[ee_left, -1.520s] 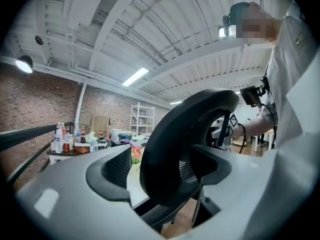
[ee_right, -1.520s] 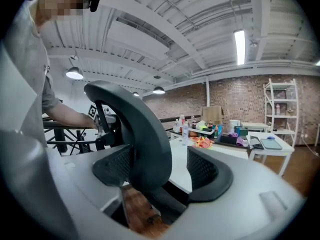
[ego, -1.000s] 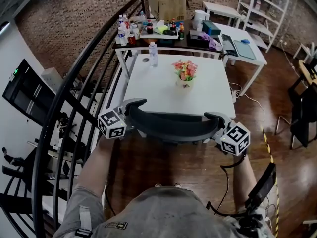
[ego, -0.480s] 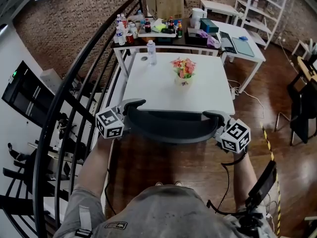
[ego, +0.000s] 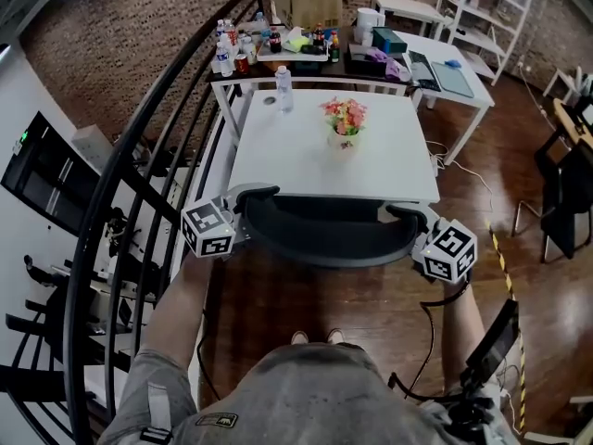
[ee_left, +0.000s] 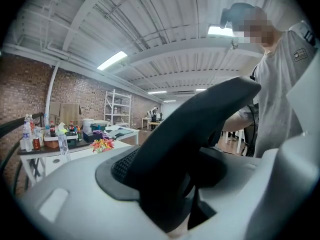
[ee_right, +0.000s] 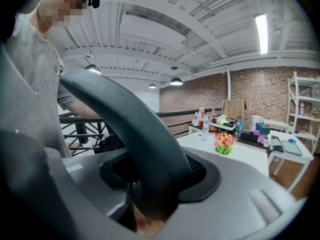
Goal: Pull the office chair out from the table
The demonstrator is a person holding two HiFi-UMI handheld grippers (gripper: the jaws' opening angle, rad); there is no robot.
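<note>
Grip-setting, likely: right gripper (ego: pixel 419 241) pinches office chair (ego: pixel 324 237) by the table (ego: pixel 296 165), left gripper (ego: pixel 241 227) is closing round it; next needs an even pull from the table.

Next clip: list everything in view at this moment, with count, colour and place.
chair: one, dark grey, at the table's near edge
table: one, white, centre
flowers: one pot, red and yellow, on the table
bottle: one, clear, table's far left
side table: one, dark, behind, crowded with bottles
box: one, brown cardboard, far back
desk: one, white, far right
shelf: one, white, far right corner
black chair: one, right edge
railing: one, black, curving along the left
left gripper: one, grey, jaws closing, chair's left end between them
right gripper: one, grey, jaws on chair's right end
</note>
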